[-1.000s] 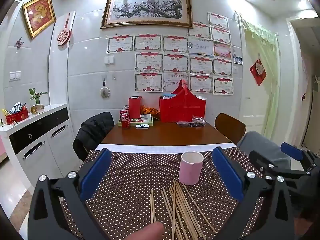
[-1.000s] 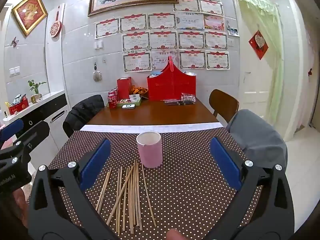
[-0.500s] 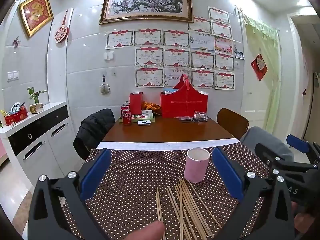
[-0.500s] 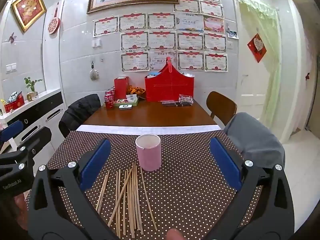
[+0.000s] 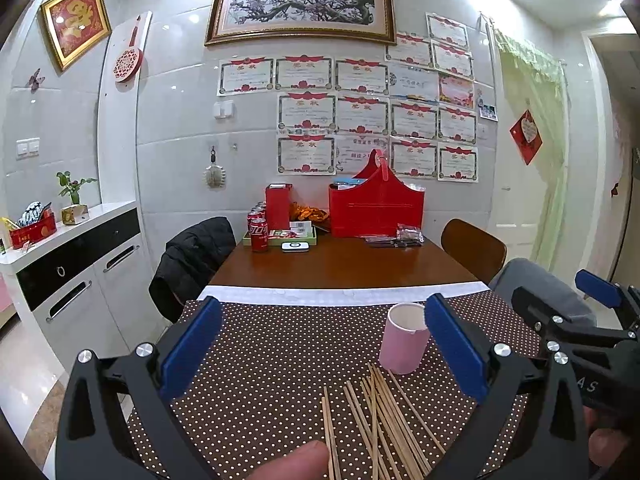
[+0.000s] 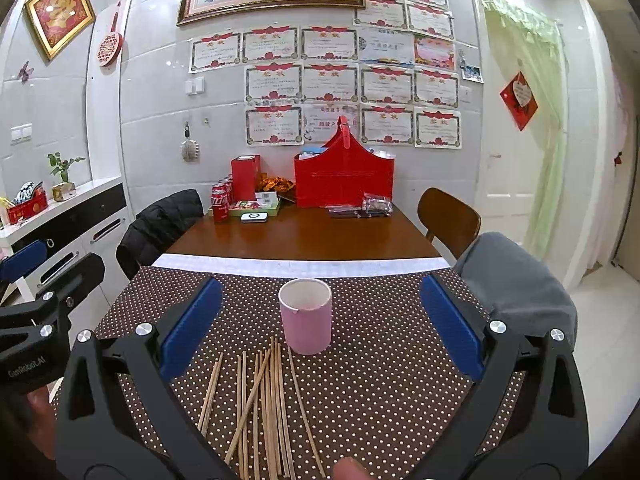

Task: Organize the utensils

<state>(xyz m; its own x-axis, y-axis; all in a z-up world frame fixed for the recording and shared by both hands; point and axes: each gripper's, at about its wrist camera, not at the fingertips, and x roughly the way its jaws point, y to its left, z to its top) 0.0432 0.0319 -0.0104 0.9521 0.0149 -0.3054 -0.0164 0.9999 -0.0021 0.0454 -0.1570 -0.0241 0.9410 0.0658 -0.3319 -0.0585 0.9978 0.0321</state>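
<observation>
My left gripper (image 5: 322, 346) has its black arms and flat blue pads spread wide, nothing between them; it hangs above the near edge of the brown cloth with small white dots (image 5: 280, 352). My right gripper (image 6: 320, 326) is spread just as wide and holds nothing. In the left view it shows at the right edge (image 5: 592, 332), and a fingertip of my hand (image 5: 298, 460) pokes in at the bottom.

The thin pale wooden chopsticks (image 6: 264, 400) lie loose and flat on the dotted cloth, roughly parallel, some crossing; I count about ten, though the overlaps make it unsure. Their far tips end just beside the smooth pink cylindrical cup with a white inside (image 6: 306, 318), which stands upright on the cloth. From here I see nothing in it, but its bottom is hidden.

Beyond the cloth runs a white strip, then the glossy brown wooden table (image 6: 304, 236). At its far end stand a red handled basket (image 6: 344, 178), a red box (image 6: 245, 176), several red soda cans (image 6: 220, 202) and a flat white device (image 6: 254, 217).
</observation>
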